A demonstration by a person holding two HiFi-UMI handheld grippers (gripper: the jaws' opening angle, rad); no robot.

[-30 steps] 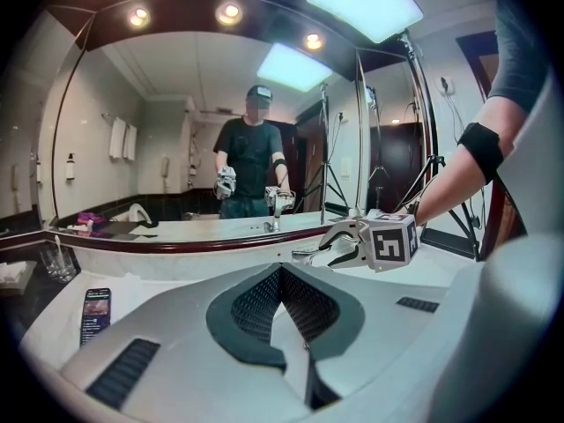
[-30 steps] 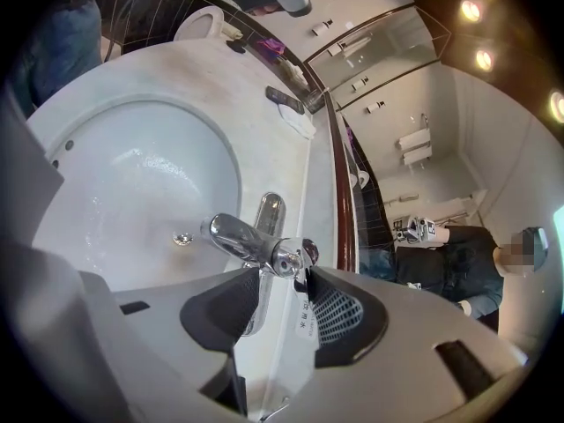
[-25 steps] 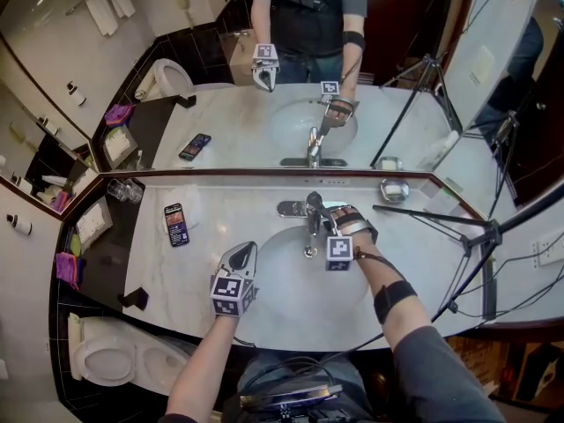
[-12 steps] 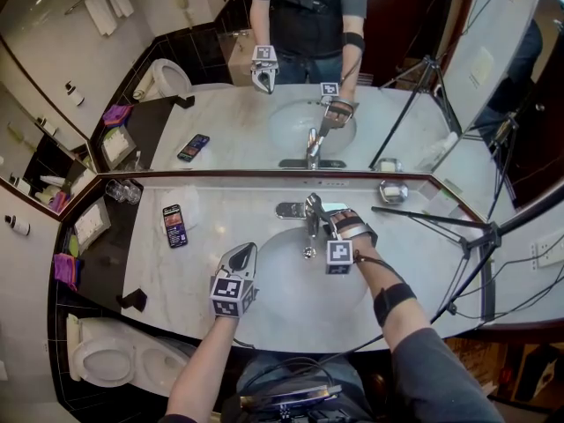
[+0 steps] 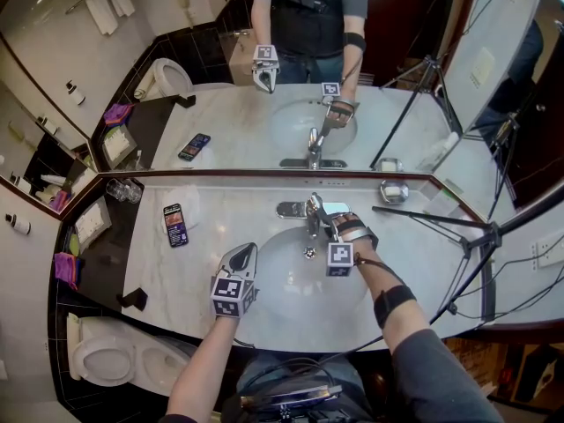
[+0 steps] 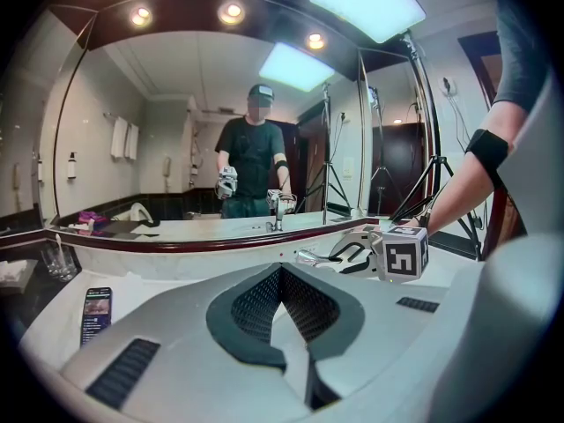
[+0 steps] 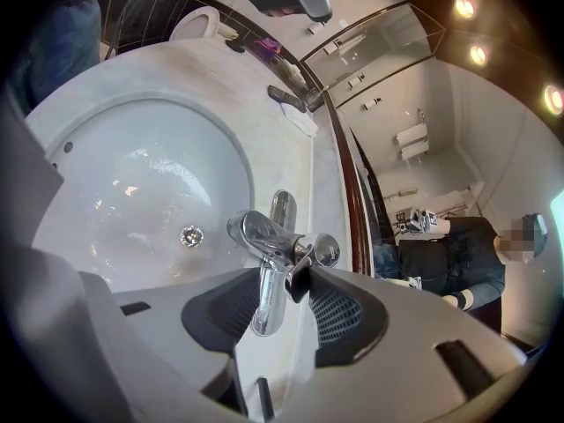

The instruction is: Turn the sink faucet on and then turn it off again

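The right gripper (image 7: 287, 278) reaches over the white sink basin (image 7: 132, 179) to the chrome faucet (image 7: 257, 233) at the back of the marble counter (image 5: 220, 214), just below the mirror (image 5: 264, 122). Its jaws stand part-way apart and close on the faucet's lever (image 7: 267, 308), which runs down between the two dark pads. The basin's inside shows bright glints and looks wet, though the glare makes that hard to be sure of. The left gripper (image 6: 280, 270) hangs above the counter's front edge, left of the basin and well apart from the faucet, jaw tips together with nothing between them. A phone (image 5: 175, 225) lies flat on the counter further left
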